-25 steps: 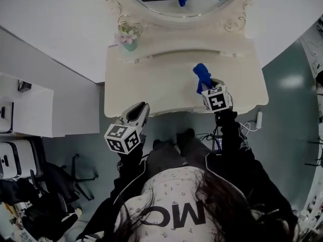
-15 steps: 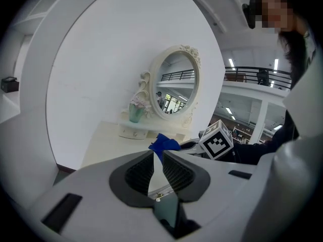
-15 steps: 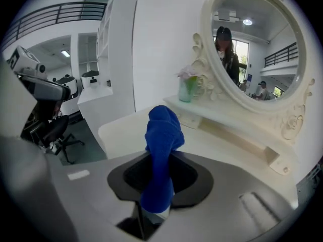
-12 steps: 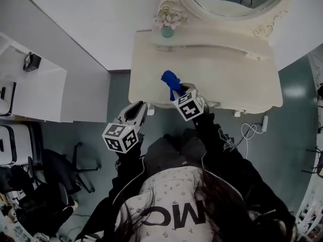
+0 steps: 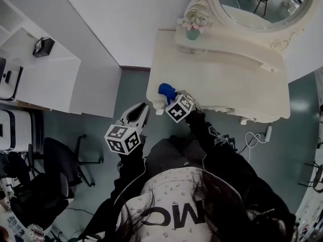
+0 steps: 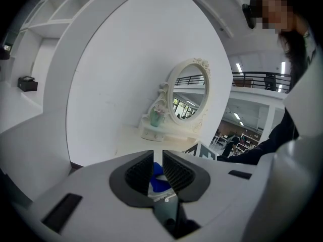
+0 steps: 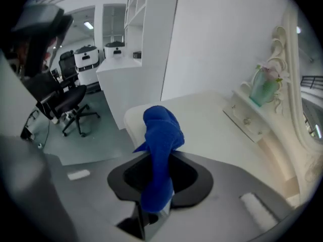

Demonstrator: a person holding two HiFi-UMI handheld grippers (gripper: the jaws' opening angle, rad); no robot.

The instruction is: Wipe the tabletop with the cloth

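The blue cloth (image 5: 165, 91) is bunched between the jaws of my right gripper (image 5: 170, 98), which is shut on it. It hangs over the front left corner of the cream dressing table (image 5: 222, 79). In the right gripper view the cloth (image 7: 160, 130) stands up out of the gripper (image 7: 160, 161), with the tabletop (image 7: 202, 117) just beyond it. My left gripper (image 5: 142, 109) is off the table, over the floor to the left of the corner. Its jaws stand almost together with nothing in them (image 6: 157, 168), and a bit of blue cloth (image 6: 160, 183) shows through the slit.
A small vase of flowers (image 5: 193, 28) and an oval mirror (image 5: 262, 4) stand at the table's back. A white shelf unit (image 5: 45, 79) flanks it on the left. A dark office chair (image 5: 55, 170) and floor cables (image 5: 255, 132) lie nearby.
My right gripper has carried the cloth leftward along the table's front, from right of the middle to the front left corner. The left gripper has kept its place off the table.
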